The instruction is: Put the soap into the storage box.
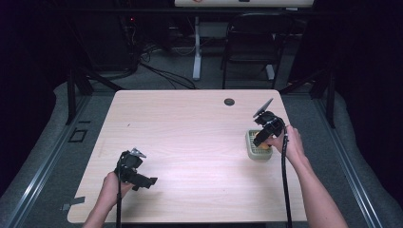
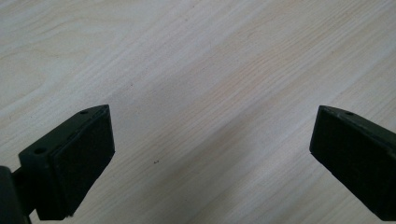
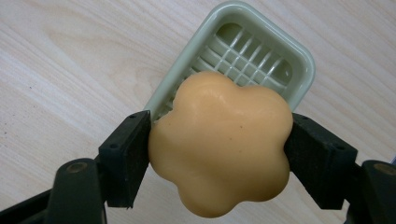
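An orange flower-shaped soap (image 3: 219, 144) sits clamped between the two black jaws of my right gripper (image 3: 218, 154), which is shut on it. It hangs just above a pale green slatted soap dish (image 3: 275, 56). From the high view, the right gripper (image 1: 263, 137) is over the dish (image 1: 250, 151) at the table's right side, with a bit of the orange soap (image 1: 264, 147) showing. My left gripper (image 1: 151, 181) rests near the front left of the table, held in a hand. Its jaws stand wide apart over bare wood, and the left gripper (image 2: 210, 154) holds nothing.
The light wooden table (image 1: 190, 142) has a round cable hole (image 1: 229, 101) near its far edge. Beyond it stand a black chair (image 1: 252, 42) and a white desk leg (image 1: 196, 47) on the grey floor. Dark curtains close both sides.
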Demonstrator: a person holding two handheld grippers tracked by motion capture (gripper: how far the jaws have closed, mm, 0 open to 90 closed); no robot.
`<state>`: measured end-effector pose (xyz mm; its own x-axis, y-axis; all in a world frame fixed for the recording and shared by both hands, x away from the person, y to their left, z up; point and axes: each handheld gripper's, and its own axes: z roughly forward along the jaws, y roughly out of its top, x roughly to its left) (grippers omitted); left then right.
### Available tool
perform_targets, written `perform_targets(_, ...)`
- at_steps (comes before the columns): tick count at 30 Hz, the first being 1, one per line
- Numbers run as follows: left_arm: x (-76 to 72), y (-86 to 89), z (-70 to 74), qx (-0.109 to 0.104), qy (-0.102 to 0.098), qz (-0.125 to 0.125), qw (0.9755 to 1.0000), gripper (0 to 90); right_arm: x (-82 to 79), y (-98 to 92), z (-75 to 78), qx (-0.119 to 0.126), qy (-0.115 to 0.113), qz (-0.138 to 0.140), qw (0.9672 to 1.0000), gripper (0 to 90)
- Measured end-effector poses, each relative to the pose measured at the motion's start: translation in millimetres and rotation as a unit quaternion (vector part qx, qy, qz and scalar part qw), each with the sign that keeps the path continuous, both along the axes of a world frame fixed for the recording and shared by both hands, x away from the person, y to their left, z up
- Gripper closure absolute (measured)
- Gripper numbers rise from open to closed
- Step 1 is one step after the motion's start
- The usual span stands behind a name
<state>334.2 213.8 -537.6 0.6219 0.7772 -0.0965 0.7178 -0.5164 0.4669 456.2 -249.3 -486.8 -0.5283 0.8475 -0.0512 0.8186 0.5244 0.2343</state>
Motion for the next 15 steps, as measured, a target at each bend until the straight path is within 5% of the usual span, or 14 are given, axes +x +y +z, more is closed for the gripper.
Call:
perform_targets(4, -0.2, 0.4, 0.1, 0.001, 0.0, -0.001, 1.0, 0.0, 3.1, 1.3, -3.6, 0.006, 0.001, 0.001, 1.0, 26.7)
perform_targets(7, -0.3, 0.5, 0.3, 0.001, 0.0, 0.0, 1.0, 0.0, 6.4, 1.8, -3.2, -0.012, 0.013, 0.012, 0.9998, 26.7)
perform_targets(11, -0.4, 0.6, 0.2, 0.001, 0.001, 0.0, 1.0, 0.0, 7.2, 2.6, -8.6, 0.008, -0.001, -0.003, 1.0, 26.6)
perform_targets(15, -0.3, 0.7, 0.2, 0.001, 0.001, 0.0, 1.0, 0.0, 10.2, 2.1, -11.6, -0.001, 0.002, -0.001, 1.0, 26.6)
